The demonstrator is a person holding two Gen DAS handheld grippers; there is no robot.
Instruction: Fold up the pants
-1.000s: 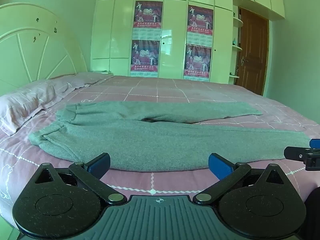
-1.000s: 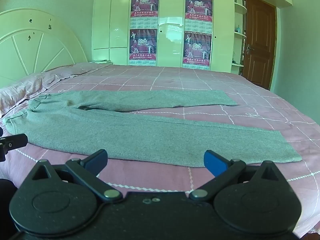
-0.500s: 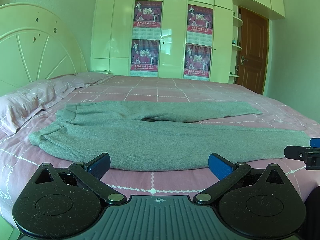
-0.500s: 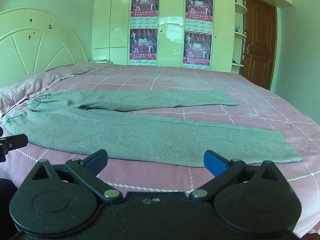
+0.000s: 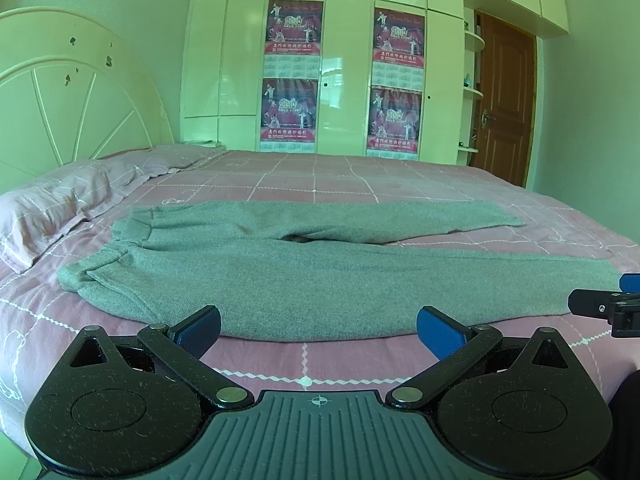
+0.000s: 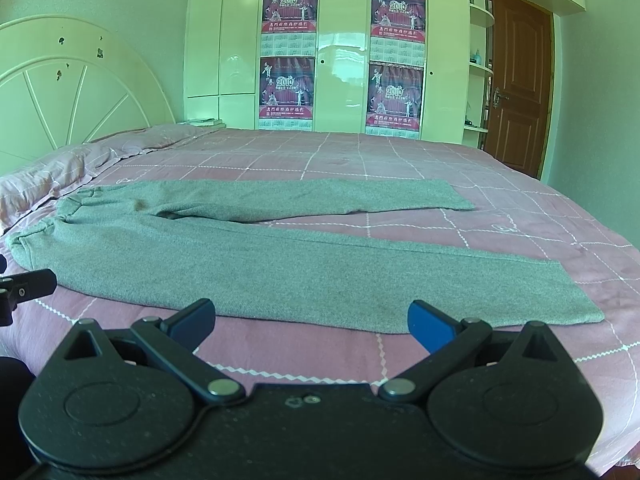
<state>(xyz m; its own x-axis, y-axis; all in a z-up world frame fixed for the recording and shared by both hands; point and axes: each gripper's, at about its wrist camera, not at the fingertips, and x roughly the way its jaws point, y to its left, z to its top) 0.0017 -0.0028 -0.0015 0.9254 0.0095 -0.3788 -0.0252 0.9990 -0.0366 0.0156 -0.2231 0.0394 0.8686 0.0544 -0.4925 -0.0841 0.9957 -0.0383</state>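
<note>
Grey pants (image 5: 304, 276) lie flat on the pink checked bed (image 5: 304, 364), waistband at the left, both legs spread apart toward the right; they also show in the right wrist view (image 6: 280, 264). My left gripper (image 5: 318, 326) is open and empty, just short of the near leg's front edge. My right gripper (image 6: 310, 320) is open and empty, near the front edge of the near leg toward its cuff (image 6: 576, 296). Each gripper shows at the edge of the other's view.
A pink pillow (image 5: 52, 208) lies at the left by the white headboard (image 5: 68, 112). White wardrobes with posters (image 5: 292, 76) stand behind the bed. A brown door (image 5: 506, 108) is at the far right.
</note>
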